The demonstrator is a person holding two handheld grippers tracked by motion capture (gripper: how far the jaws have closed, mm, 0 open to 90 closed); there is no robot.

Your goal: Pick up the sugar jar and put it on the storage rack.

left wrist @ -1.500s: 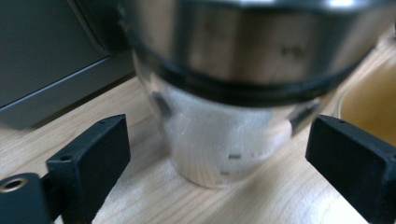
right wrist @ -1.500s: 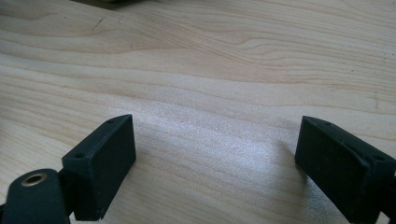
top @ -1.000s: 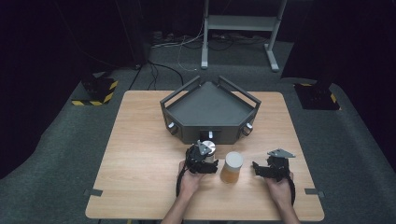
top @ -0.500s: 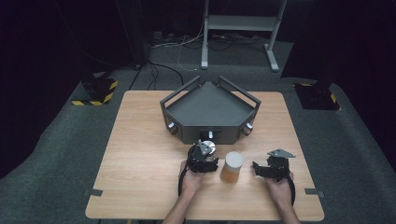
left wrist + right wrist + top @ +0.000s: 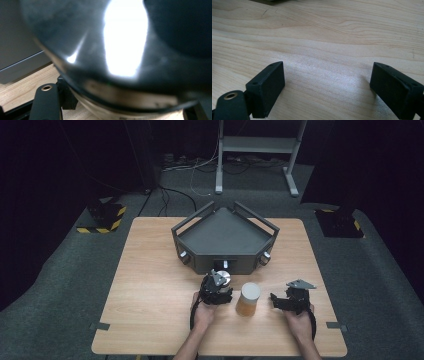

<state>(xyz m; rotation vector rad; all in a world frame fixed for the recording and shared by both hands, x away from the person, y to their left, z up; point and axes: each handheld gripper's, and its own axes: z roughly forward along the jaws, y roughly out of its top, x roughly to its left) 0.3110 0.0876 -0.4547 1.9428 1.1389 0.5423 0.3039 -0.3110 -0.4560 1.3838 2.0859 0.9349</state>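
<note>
High view: left gripper (image 5: 216,290) just closed on round shiny object (image 5: 220,278) beside jar (image 5: 248,298), right gripper (image 5: 276,300) idle; left gripper view: object clamped, blurred; right gripper view: jaws wide, empty over table (image 5: 324,37); grasp likely done, lift pending.

High view looks down over the table (image 5: 150,320); both gripper views sit close above that wood.

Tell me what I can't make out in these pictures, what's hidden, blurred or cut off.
- Left gripper view: a dark shiny thing sits too close, blurred with glare; what it is cannot be told.
- High view: the left gripper hides what it holds; a small silvery part shows, too small to name.
- High view: the jar has contents too small to identify.
- High view: the knobs on the dark tray are too small to read.
</note>
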